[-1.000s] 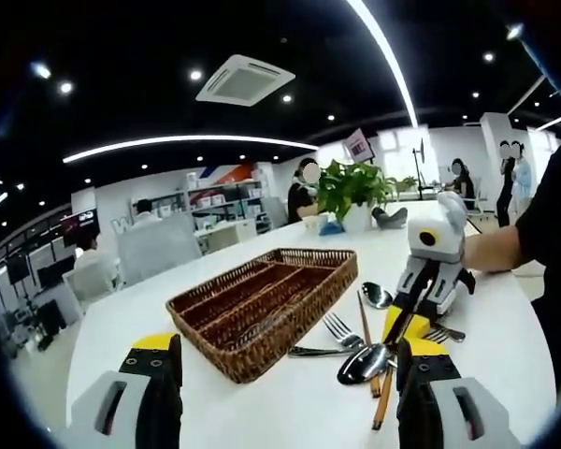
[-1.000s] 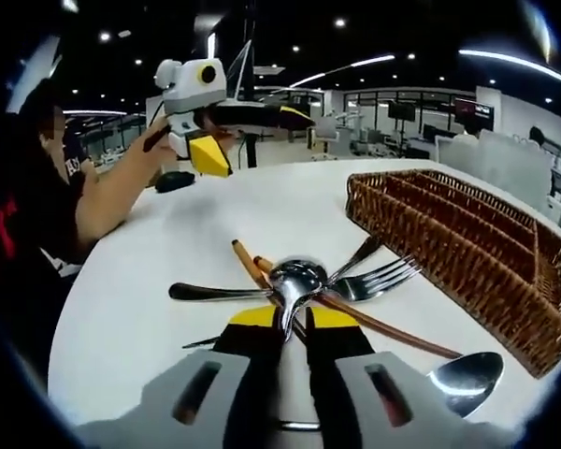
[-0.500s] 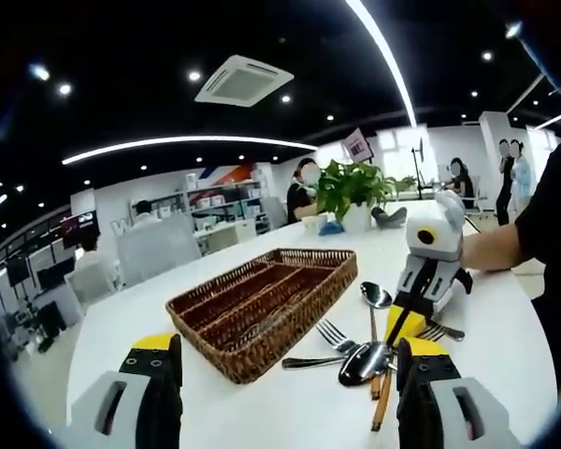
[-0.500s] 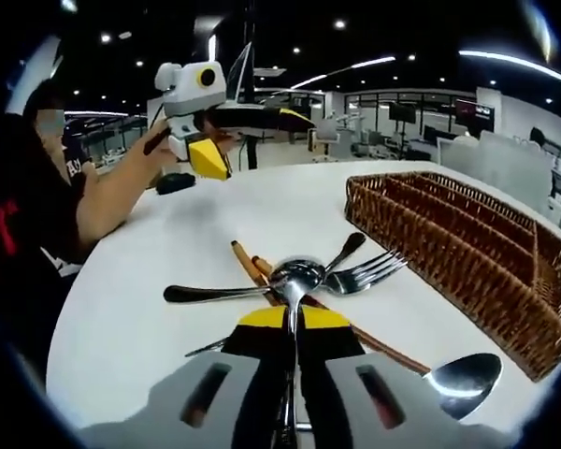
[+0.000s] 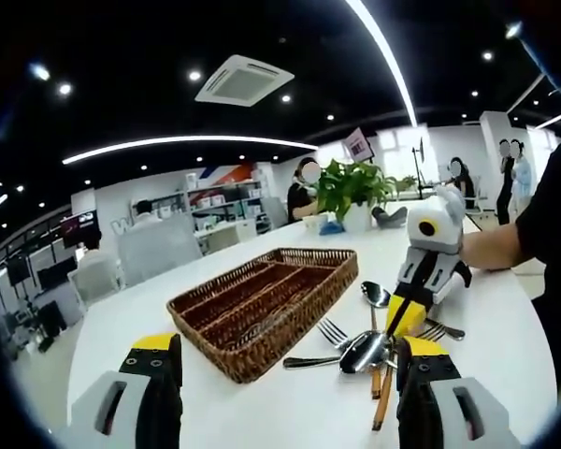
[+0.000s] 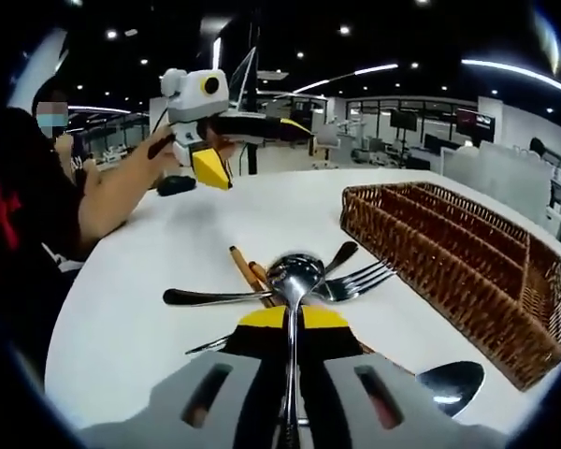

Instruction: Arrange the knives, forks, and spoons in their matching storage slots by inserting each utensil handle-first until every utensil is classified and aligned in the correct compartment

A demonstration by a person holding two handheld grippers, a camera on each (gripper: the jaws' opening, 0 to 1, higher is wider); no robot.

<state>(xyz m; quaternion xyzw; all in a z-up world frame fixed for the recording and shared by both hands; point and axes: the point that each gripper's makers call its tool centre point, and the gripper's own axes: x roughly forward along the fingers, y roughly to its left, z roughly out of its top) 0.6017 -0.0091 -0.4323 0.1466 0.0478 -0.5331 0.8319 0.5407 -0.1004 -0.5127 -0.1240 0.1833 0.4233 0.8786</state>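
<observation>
Right gripper [image 6: 291,323] is clamped on a spoon [image 6: 294,273], bowl forward, lifted slightly, it seems, over the cutlery pile. Just beyond lie a fork [image 6: 357,280] and wooden chopsticks [image 6: 244,269] on the white worktop [image 6: 131,309]. Left gripper [image 5: 285,360] hangs wide, holding nothing. Farther right sits the wicker tray [image 6: 449,257].

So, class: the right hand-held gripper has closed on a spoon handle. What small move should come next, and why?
Probably lift the spoon a little, clear of the pile. The right hand-held gripper is shut on its handle, but its bowl sits over a fork and wooden chopsticks; dragging it sideways could scatter them. The wicker tray lies to the right in the right gripper view, its slots open.
</observation>
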